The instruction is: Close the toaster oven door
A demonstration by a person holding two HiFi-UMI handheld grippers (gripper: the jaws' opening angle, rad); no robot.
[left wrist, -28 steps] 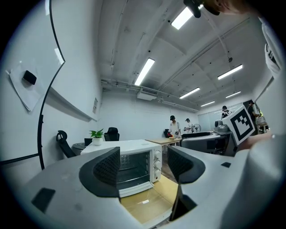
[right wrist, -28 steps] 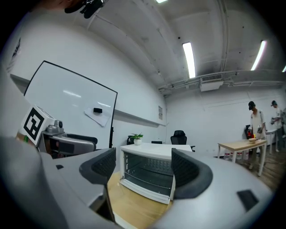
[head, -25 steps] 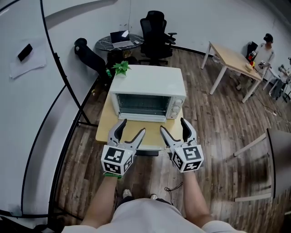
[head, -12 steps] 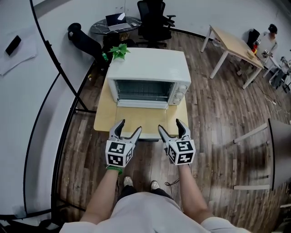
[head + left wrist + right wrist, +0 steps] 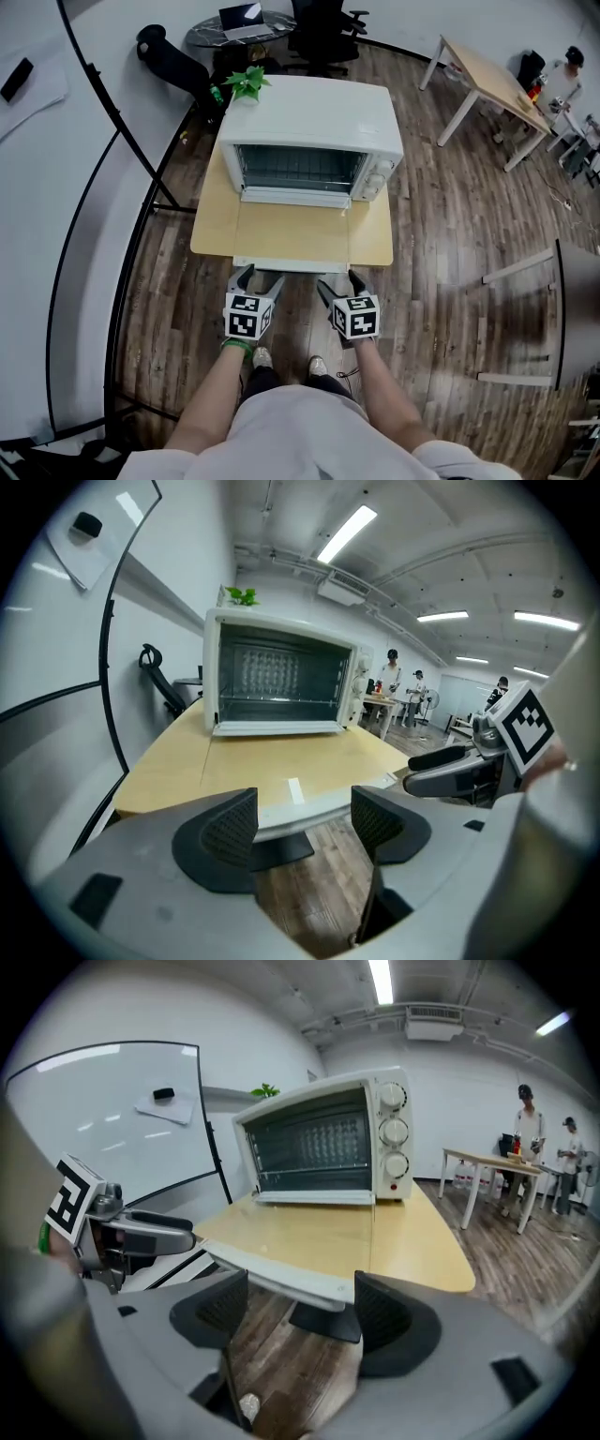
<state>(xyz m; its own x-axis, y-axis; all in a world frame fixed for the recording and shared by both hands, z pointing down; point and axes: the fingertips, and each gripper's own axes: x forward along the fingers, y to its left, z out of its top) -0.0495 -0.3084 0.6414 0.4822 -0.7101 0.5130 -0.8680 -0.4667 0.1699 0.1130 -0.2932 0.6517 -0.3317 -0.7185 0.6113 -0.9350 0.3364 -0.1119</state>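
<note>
**Both grippers at the open door's handle**

The oven [image 5: 309, 112] sits at the back of the table [image 5: 211, 225]. Its glass door [image 5: 292, 230] lies folded down flat, and the white handle [image 5: 291, 265] lines the front edge. The person's 2 forearms reach forward side by side, marker cubes up. The left gripper [image 5: 255, 277] and right gripper [image 5: 336, 281] point at the handle, 1 near each end. Each gripper's jaws are spread wide with nothing clamped, and the handle crosses just past their tips. Whether they touch it is unclear.
</note>
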